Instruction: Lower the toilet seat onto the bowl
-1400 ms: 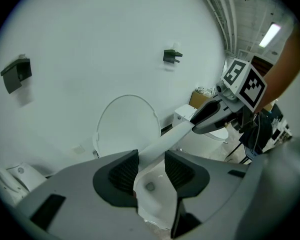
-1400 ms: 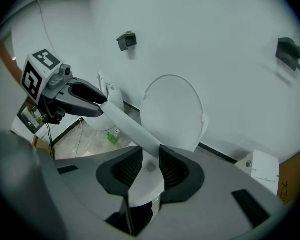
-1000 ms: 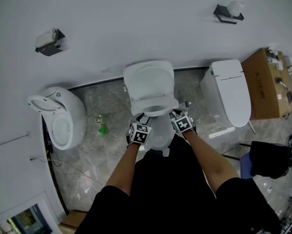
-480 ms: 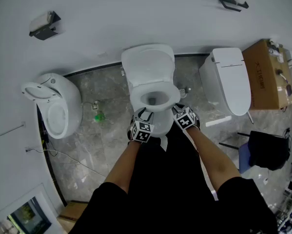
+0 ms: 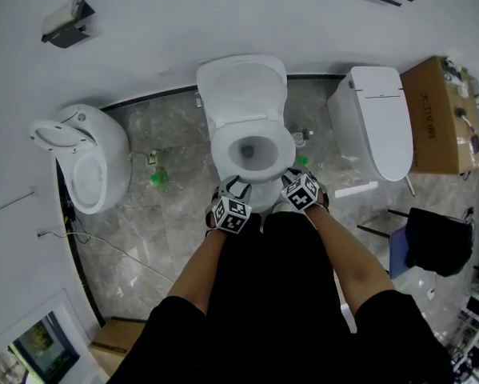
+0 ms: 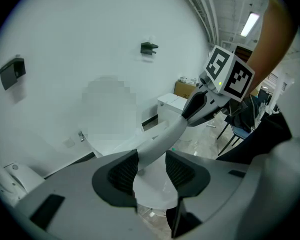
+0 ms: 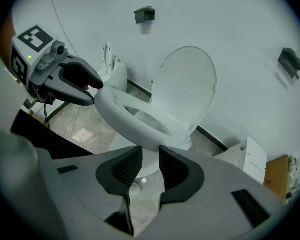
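Seat [image 7: 139,121] hangs tilted just above bowl [image 5: 259,197]. Left gripper [image 6: 151,159] pinches its rim at 7 o'clock. Right gripper [image 7: 150,151], jaws just eased slightly wider, holds the rim at 5 o'clock. Lower both evenly and slowly, and don't drop it.

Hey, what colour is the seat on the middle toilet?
The toilet seat is plain white, and it shows best in the right gripper view.

grey marble floor [image 5: 175,238]; open toilet [image 5: 243,90] stands on it just ahead of left gripper [image 5: 233,187] and right gripper [image 5: 290,180]; round toilet [image 5: 87,166], green bottle [image 5: 157,179] out past the left one; closed toilet [image 5: 379,126], cardboard box [image 5: 435,114] past the right
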